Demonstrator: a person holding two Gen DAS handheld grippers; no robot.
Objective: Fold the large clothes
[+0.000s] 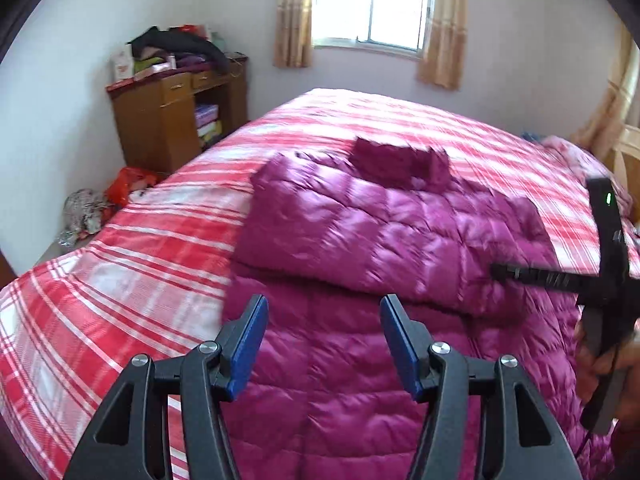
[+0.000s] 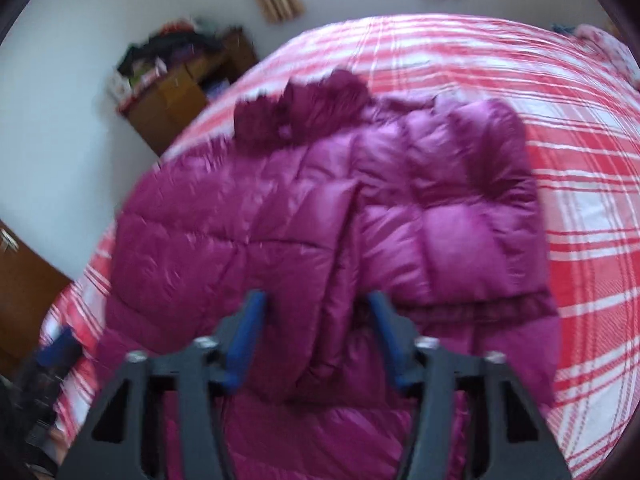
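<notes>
A magenta quilted down jacket (image 1: 392,240) lies partly folded on the bed, a sleeve laid across its body and a darker furry hood (image 1: 400,162) at the far end. My left gripper (image 1: 324,308) is open and empty above the jacket's near half. The right gripper's body (image 1: 600,280) shows at the right edge of the left wrist view. In the blurred right wrist view the jacket (image 2: 320,220) fills the middle, and my right gripper (image 2: 316,304) is open with a raised fold of the jacket between its fingers, not clamped.
The bed has a red and white plaid cover (image 1: 132,256). A wooden cabinet (image 1: 176,120) piled with clothes stands by the far left wall, with bags (image 1: 104,200) on the floor beside it. A curtained window (image 1: 370,4) is behind.
</notes>
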